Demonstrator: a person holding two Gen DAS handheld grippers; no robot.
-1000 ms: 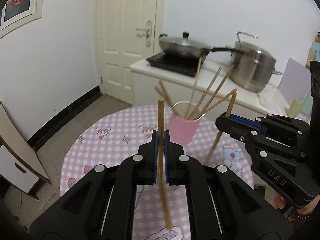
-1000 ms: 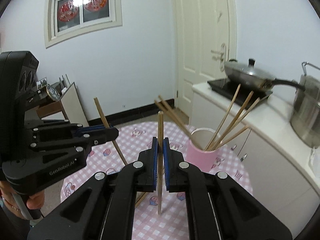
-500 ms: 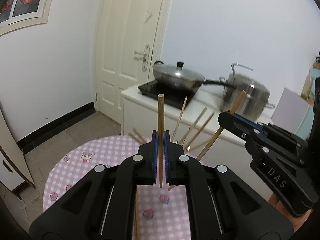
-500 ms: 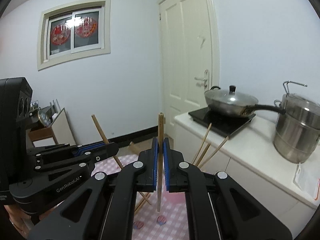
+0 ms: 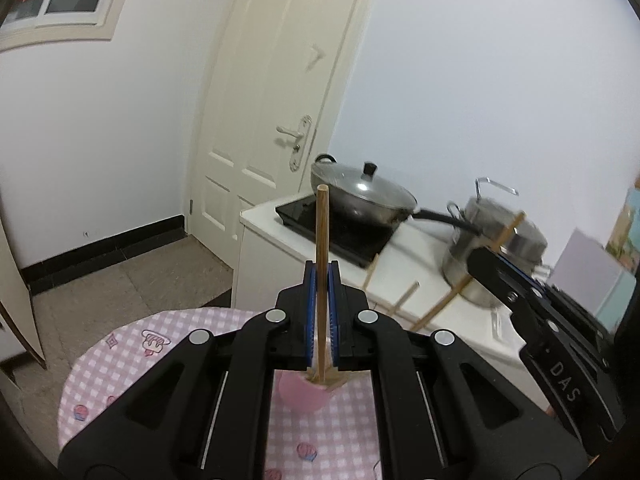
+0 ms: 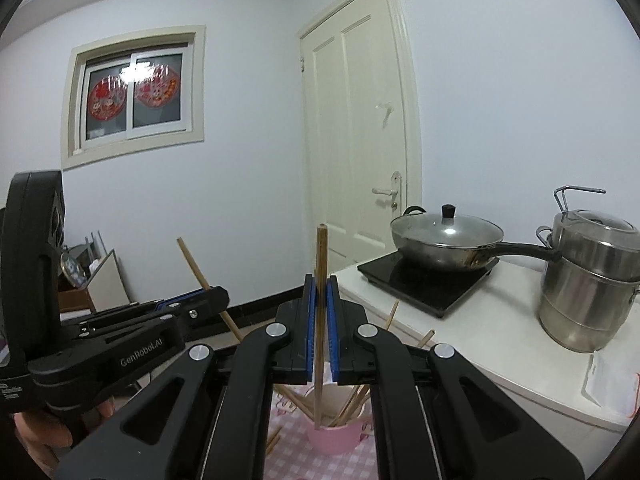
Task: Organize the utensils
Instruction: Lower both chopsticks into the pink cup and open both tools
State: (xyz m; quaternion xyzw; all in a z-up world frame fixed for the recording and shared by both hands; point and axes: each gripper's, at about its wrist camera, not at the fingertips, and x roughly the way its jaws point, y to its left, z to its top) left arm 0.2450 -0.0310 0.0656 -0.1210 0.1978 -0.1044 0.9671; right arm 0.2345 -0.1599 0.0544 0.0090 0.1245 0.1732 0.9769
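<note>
**One chopstick per gripper, hovering over the pink cup**

Left gripper (image 5: 321,276) pinched tight on an upright chopstick (image 5: 322,240), lower tip right above the pink cup (image 5: 302,394). Same deal on the right gripper (image 6: 320,292): clamped on its own chopstick (image 6: 321,264), tip hanging just over the cup's rim. Cup already stuffed with more chopsticks (image 6: 352,404), parked on the pink checkered tablecloth (image 5: 132,356). Further back, white counter (image 6: 500,344) with a lidded wok (image 6: 446,240) on a black cooktop (image 6: 424,280) and a steel pot (image 6: 588,280). Door (image 6: 360,120) and window (image 6: 134,92) way behind.
</note>
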